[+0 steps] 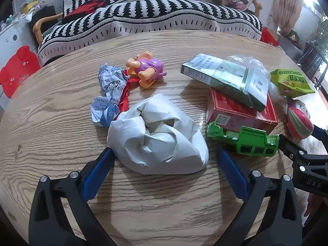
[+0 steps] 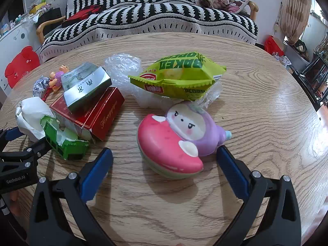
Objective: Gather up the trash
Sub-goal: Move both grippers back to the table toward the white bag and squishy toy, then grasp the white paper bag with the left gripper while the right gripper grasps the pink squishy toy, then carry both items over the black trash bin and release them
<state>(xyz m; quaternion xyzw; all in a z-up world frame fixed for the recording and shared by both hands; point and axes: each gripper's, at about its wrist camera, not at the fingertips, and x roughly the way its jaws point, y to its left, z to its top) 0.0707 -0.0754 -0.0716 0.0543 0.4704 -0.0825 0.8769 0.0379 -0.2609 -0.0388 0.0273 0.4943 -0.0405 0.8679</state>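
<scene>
Crumpled paper (image 1: 157,135) — between parted left tongs (image 1: 164,153)

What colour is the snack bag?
Yellow-green with dark green lettering; clearest in the right wrist view.

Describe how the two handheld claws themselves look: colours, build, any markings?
Both the left claw and right claw have black plastic frames with silver bolts and blue ridged finger pads. White lettering shows on their bodies: "CenRobot.AI" on the left, "DAS" on the right. No cables or sleeves visible.
</scene>
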